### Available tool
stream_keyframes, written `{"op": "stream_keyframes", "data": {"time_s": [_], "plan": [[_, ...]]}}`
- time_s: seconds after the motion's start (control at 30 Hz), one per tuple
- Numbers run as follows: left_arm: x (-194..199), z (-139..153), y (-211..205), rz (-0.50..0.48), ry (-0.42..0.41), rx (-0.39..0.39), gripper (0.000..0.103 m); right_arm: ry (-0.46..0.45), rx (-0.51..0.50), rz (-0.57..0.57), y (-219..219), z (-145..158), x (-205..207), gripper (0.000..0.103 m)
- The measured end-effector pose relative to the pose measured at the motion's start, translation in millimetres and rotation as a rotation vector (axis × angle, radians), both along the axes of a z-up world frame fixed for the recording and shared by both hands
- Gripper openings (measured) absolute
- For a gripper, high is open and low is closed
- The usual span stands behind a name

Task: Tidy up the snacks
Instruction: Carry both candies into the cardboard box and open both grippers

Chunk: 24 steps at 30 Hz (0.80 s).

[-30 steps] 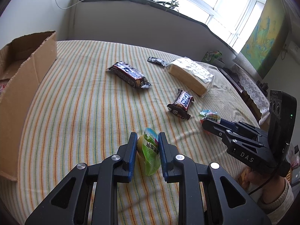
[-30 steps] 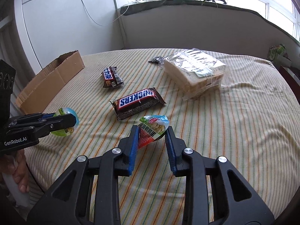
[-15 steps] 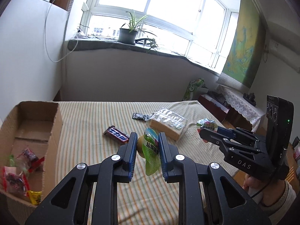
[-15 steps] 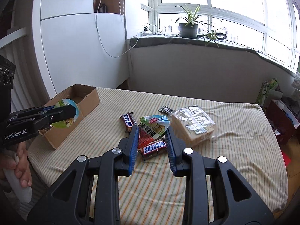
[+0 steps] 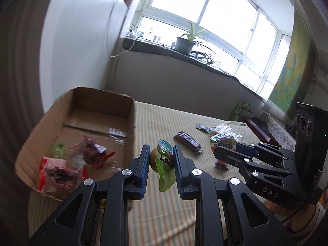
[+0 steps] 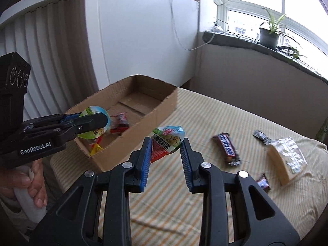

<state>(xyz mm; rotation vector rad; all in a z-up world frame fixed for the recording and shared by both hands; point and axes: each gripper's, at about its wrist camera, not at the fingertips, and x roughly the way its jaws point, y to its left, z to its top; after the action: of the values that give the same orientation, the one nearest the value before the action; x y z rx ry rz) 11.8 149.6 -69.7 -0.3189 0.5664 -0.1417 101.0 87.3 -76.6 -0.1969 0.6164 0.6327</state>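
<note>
Carry-to-box step, looks like. A green egg pack (image 5: 164,165) is pinched in the nearly closed left gripper (image 5: 160,160), and a red egg pack (image 6: 167,142) is clamped in the right gripper (image 6: 166,153), both held in the air at mid-frame. The cardboard box (image 5: 131,123) sits at left; release above it is needed next. "GenRobot.AI", "DAS" and Chinese print can be read.

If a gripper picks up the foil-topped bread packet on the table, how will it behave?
The bread packet looks soft, so the fingers would probably squash it. Its loose, crinkled wrapper may slip or bunch. It seems bulky but likely light, and its flat shape should not roll.
</note>
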Motion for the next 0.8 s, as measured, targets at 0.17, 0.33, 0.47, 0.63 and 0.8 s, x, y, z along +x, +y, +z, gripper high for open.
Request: {"op": "stream_keyframes", "data": {"time_s": [0.17,0.33,0.47,0.63,0.8], "plan": [[-11.0,-5.7,48.4,0.122,0.019,0.002,0.021,-0.013,0.007,0.119,53.6,2.1,-1.0,0.030],[-16.2,1.4,70.0,0.180,0.000,0.013,0.021,-0.034,0.015,0.177,78.3,9.3,-1.4,0.030],[-12.6,0.2,77.3,0.184,0.002,0.013,0.021,-0.022,0.019,0.189,85.8,5.1,3.6,0.030],[-9.2,-6.6,81.2,0.207,0.023,0.021,0.022,0.023,0.008,0.206,93.2,-11.3,16.2,0.035],[-20.5,-6.3,91.4,0.286,-0.005,0.006,0.072,0.046,0.008,0.186,85.7,-24.0,19.0,0.052]]}}
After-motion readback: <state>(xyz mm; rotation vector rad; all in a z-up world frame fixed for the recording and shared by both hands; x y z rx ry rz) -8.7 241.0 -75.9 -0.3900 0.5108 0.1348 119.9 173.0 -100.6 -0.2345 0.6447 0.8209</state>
